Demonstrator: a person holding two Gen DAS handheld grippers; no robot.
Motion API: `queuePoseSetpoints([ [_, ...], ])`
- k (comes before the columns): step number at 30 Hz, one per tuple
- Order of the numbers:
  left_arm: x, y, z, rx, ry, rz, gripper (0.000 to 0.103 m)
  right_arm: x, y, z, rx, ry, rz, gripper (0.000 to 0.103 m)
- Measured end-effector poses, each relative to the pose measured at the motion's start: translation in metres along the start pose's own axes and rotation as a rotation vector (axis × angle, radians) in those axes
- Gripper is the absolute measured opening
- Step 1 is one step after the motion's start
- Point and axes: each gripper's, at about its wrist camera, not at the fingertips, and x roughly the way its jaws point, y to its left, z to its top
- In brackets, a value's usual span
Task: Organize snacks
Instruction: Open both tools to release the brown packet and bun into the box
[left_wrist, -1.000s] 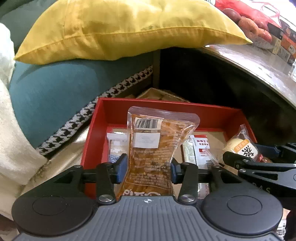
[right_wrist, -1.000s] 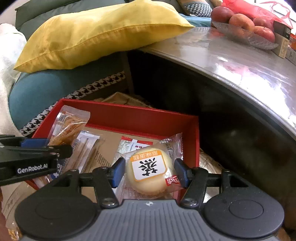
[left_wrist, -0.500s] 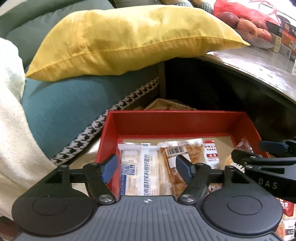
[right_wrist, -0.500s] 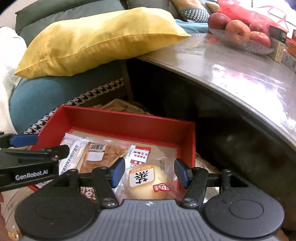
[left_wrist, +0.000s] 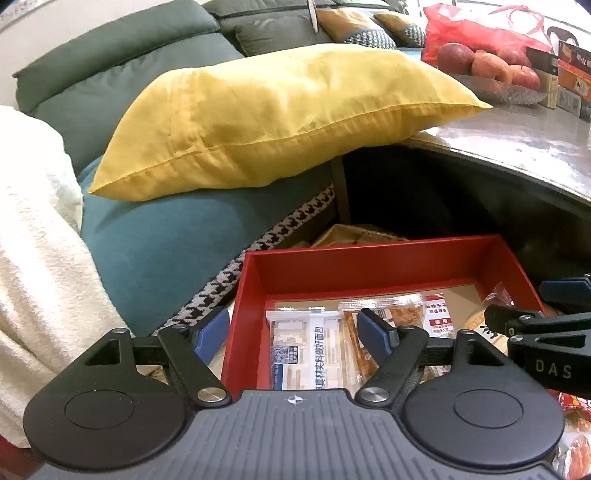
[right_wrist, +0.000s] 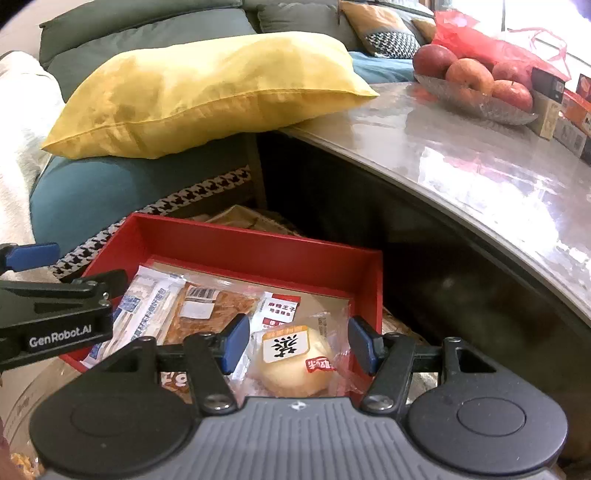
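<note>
Red cardboard is forming the shallow snack box (right_wrist: 255, 254) lying low beside the sofa, and the packets are resting flat inside it. A white bread packet (left_wrist: 306, 350) is lying by the box's left wall, with a brown pastry packet (right_wrist: 210, 310) touching its right edge and a small red-and-white sachet (right_wrist: 279, 308) just beyond that. A round pale bun (right_wrist: 295, 358) in clear wrap is sitting in the right near corner of the box. The right gripper (right_wrist: 295, 345) is hovering over that bun with its jaws standing apart on either side of the wrapper, gripping nothing. The left gripper (left_wrist: 293, 332) is hovering over the box's left wall, jaws spread wide and empty, one blue pad outside the wall and the other above the packets. Behind the box a yellow pillow (left_wrist: 280, 118) is leaning on a teal cushion (left_wrist: 162, 236), with a white blanket (left_wrist: 33, 258) lying at the left. To the right a glossy grey bench (right_wrist: 461, 158) is carrying a glass dish of apples (right_wrist: 476, 81).
</note>
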Motion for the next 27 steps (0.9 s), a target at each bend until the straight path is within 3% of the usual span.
queuePoseSetpoints([
  [15, -0.012, 0.001, -0.009, 0.013, -0.003, 0.004, 0.084, -0.014, 0.008, -0.008, -0.023, 0.001, 0.016, 0.056],
  [27, -0.017, 0.000, -0.025, 0.018, 0.081, -0.041, 0.087, -0.023, 0.011, -0.017, -0.028, 0.021, 0.019, 0.056],
])
